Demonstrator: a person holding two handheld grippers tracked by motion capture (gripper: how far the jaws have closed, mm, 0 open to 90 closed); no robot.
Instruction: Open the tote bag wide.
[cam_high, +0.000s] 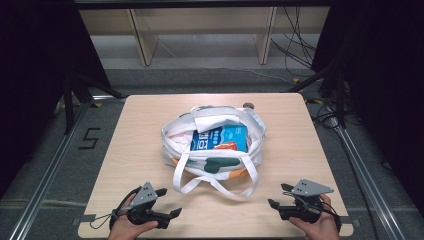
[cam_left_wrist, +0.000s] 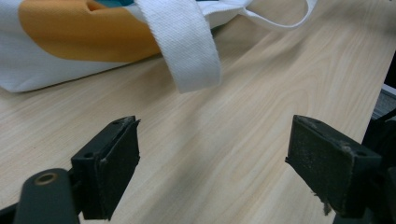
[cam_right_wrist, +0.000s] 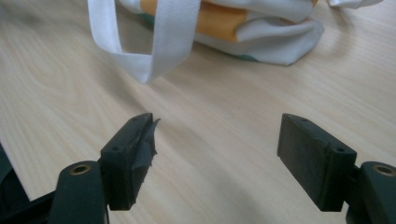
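While both claws, left (cam_high: 168, 202) and right (cam_high: 278, 195), gape empty, a tote bag (cam_high: 212, 145) (white) sits on the pale wooden table (cam_high: 290, 135).

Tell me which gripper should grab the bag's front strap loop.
Probably the left gripper: open, and nearer the strap loop of the tote bag. The right gripper, also open, sits farther off.

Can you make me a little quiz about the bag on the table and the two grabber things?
1. True or false: the left gripper is holding the bag's strap.
2. What lies inside the white tote bag? A) a blue packet B) a red ball C) a banana
3. Fill in: both grippers, the right gripper too, have their jaws ____.

Key: 1 false; 2 A; 3 open.
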